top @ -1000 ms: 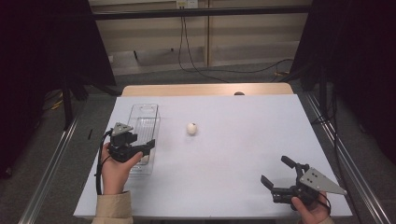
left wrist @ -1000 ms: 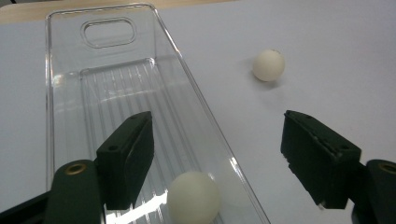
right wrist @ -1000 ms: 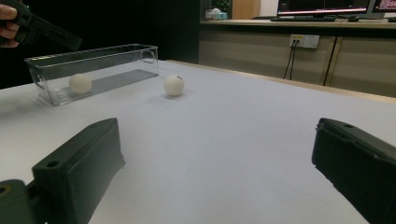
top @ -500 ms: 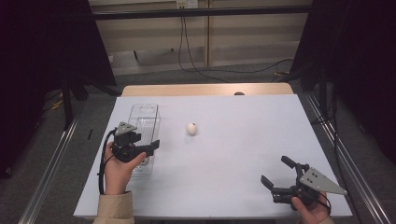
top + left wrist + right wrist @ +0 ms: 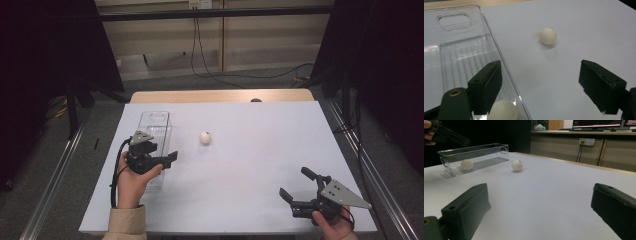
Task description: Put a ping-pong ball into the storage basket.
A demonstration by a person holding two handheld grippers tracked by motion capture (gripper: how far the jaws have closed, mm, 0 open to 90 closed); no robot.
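Starting at the left: the clear, ribbed plastic bin lies lengthwise on the white table, and it is the landmark here. One white ball already sits inside it at the near end, right below the left gripper, which hovers over the bin's near half with its jaws spread wide and nothing between them. The second white ball rests on the bare table just to the right of the bin, apart from its wall. That looks like the next pick.

The risks, as I read them: a round ball on a smooth sheet will roll off if one jaw nudges it before the other closes. Swing too low coming off the bin and a jaw could clip the clear wall and shove the whole thing, setting the ball inside rolling.

Far right of the bin, near the table's front edge, the right gripper sits low, jaws parted wide, holding nothing.

Hard to read: the ball in the bin is cut off by the bottom of the left gripper view, and from above the gripper covers that end. A small dark mark on the loose ball can't be made out.
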